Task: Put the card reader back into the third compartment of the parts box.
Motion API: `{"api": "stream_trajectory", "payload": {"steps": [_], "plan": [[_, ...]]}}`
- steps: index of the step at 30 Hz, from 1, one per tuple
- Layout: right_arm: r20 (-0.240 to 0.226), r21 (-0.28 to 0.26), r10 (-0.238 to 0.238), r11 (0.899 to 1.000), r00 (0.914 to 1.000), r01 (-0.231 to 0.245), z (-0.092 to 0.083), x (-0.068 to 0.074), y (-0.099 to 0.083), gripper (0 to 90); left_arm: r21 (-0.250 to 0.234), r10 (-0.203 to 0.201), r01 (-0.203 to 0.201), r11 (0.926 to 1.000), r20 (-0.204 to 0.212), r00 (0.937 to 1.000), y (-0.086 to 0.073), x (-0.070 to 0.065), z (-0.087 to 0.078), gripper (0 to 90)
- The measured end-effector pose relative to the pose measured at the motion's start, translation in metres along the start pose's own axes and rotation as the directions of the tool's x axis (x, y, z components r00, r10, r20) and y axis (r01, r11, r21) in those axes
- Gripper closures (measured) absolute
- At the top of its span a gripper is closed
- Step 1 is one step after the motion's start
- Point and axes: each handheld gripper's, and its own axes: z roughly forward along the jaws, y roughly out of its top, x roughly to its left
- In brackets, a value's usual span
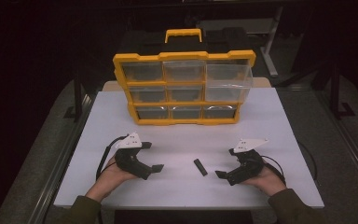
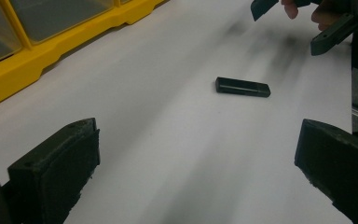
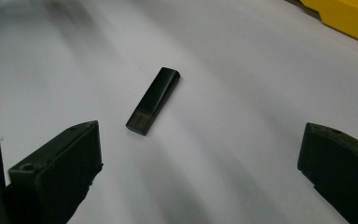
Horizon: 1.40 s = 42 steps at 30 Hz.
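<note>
Left tool (image 1: 153, 157), high view: held in the person's left hand (image 1: 114, 173) just above the white tabletop (image 1: 177, 135), jaws spread wide with nothing between them. In the left gripper view the same tool (image 2: 196, 163) shows both black jaws far apart over bare tabletop.

Right tool (image 1: 227, 163), high view: held in the person's right hand (image 1: 268, 179), jaws likewise spread and gripping nothing, angled inward toward the left tool. In the right gripper view this tool (image 3: 198, 163) also shows its jaws standing wide apart.

Small black stick (image 1: 200, 167): a flat, oblong piece lying on the tabletop between the two tools, nearer the right tool and touching neither. In the left gripper view the stick (image 2: 243, 87) lies ahead of the jaws and well apart from them, with the right tool beyond it at the upper edge. In the right gripper view the stick (image 3: 153, 100) lies just ahead of the jaw at that view's left, set at a slant.

Yellow organiser (image 1: 184, 57): stands upright on the far part of the tabletop, well beyond both tools, with clear drawers in three rows and a handle on top. The upper right drawer (image 1: 228, 81) stands pulled forward out of the frame.
</note>
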Motion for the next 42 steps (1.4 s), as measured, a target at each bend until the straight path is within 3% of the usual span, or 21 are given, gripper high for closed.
{"api": "stream_trajectory", "payload": {"steps": [42], "plan": [[-0.006, -0.006, -0.006, 1.000, 1.0000, 0.006, 0.001, 0.000, 0.001, 0.0, -0.003, -0.001, 0.002, 1.0000, 0.035, 0.9994, 0.021, -0.016, 0.033, 0.0]]}}
